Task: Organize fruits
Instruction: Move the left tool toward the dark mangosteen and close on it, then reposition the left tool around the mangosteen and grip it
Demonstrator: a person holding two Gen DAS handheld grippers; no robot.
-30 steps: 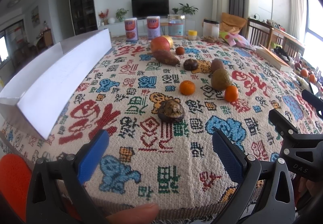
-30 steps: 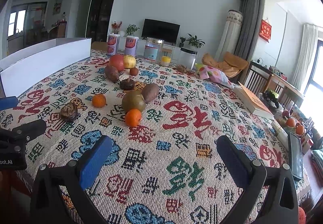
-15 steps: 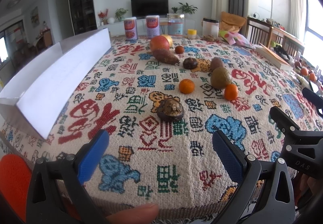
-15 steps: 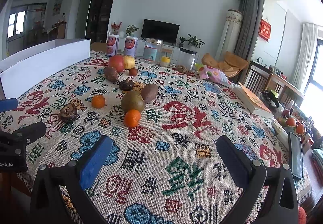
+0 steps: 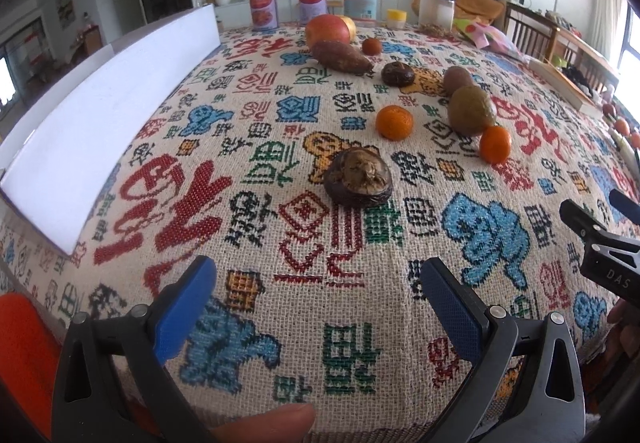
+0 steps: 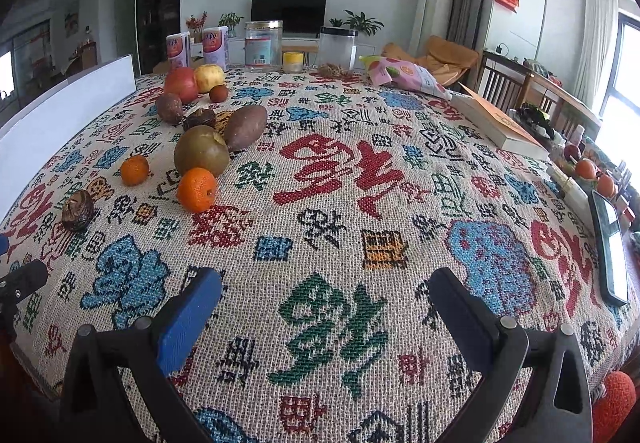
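Observation:
Fruits lie scattered on a patterned tablecloth. A wrinkled brown fruit (image 5: 357, 182) (image 6: 78, 210) is nearest my left gripper (image 5: 316, 301), which is open above the table's near edge. Behind it lie two small oranges (image 5: 394, 122) (image 5: 495, 144), a green-brown round fruit (image 5: 471, 110) (image 6: 201, 150), a sweet potato (image 5: 341, 56) and a red apple (image 5: 327, 28). My right gripper (image 6: 324, 305) is open over bare cloth, with the nearest orange (image 6: 196, 189) ahead to its left.
A long white box (image 5: 92, 123) runs along the left edge. Cans (image 5: 263, 5), jars (image 6: 263, 49) and a snack bag (image 6: 404, 75) stand at the far end. A book (image 6: 500, 125) and a phone (image 6: 610, 247) lie on the right side.
Both grippers have moved forward over the table, so the fruits sit closer in each view. Nothing on the cloth has shifted, and both grippers stay open.

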